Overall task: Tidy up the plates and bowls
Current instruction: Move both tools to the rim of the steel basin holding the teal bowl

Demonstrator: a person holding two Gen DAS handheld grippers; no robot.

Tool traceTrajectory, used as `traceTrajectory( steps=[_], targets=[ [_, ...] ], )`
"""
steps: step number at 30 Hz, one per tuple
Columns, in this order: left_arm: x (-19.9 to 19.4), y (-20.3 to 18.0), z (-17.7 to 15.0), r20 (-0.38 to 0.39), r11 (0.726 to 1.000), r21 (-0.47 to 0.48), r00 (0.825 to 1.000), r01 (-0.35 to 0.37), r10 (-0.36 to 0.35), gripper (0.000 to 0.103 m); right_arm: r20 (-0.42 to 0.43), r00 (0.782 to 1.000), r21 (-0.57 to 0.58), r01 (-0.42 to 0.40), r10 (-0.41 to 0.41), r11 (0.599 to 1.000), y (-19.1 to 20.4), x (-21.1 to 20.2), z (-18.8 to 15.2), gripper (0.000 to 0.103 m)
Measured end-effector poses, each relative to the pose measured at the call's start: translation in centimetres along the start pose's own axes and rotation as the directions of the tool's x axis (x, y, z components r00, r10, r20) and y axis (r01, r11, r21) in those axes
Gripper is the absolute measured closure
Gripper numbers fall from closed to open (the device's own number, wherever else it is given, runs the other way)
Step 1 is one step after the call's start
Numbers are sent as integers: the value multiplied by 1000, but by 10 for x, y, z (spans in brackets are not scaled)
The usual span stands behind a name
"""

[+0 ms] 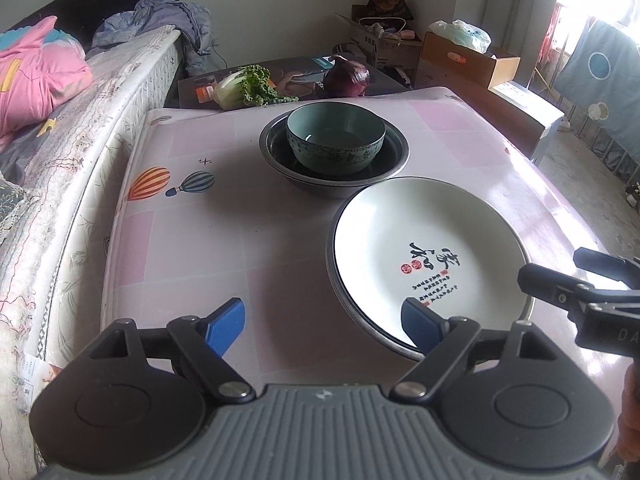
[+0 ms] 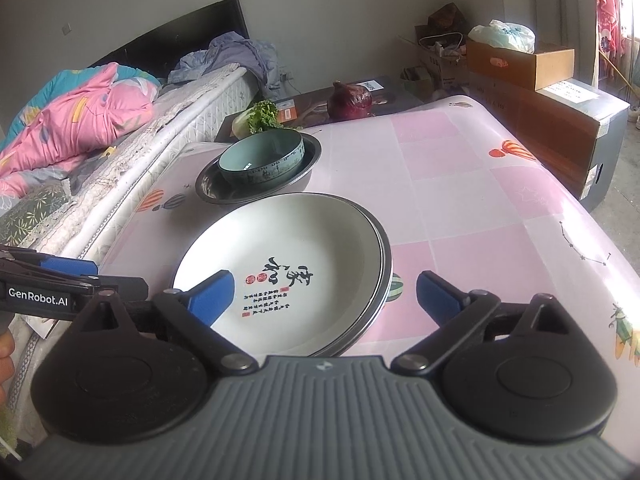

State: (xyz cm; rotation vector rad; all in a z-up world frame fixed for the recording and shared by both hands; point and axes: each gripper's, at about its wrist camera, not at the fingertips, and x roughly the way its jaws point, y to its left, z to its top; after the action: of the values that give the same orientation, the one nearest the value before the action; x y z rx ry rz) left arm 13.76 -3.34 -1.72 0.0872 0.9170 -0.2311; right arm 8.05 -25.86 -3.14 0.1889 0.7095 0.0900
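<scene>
A white plate point(image 1: 400, 232) point(image 2: 288, 240) with black calligraphy lies stacked on a grey metal plate point(image 1: 330, 256) point(image 2: 386, 264) near the front of the pink table point(image 1: 200, 240) point(image 2: 460, 200). Behind it a green bowl point(image 1: 336, 140) point(image 2: 260, 160) sits inside a metal basin point(image 1: 400, 150) point(image 2: 314, 150). My left gripper point(image 1: 322, 322) is open; its right pad hovers over the plate's near rim, its left pad over bare table. My right gripper point(image 2: 324, 296) is open wide and straddles the plate's near right edge, gripping nothing. Each gripper shows at the edge of the other's view.
A leafy cabbage point(image 1: 248, 88) point(image 2: 256, 118) and a red onion point(image 1: 346, 76) point(image 2: 350, 100) lie on a dark board beyond the table's far edge. A bed point(image 1: 60, 120) with pink bedding runs along the left. Cardboard boxes point(image 1: 468, 60) point(image 2: 520, 60) stand at the back right.
</scene>
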Motion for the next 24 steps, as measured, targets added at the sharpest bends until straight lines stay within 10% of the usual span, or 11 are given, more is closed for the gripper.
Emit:
traceTrajectory(
  steps=[24],
  targets=[
    [10,23,15,-12,997,-65,999,-40,39,16,-5,1000,-33,-25,25,999,11,12,29,1]
  ],
)
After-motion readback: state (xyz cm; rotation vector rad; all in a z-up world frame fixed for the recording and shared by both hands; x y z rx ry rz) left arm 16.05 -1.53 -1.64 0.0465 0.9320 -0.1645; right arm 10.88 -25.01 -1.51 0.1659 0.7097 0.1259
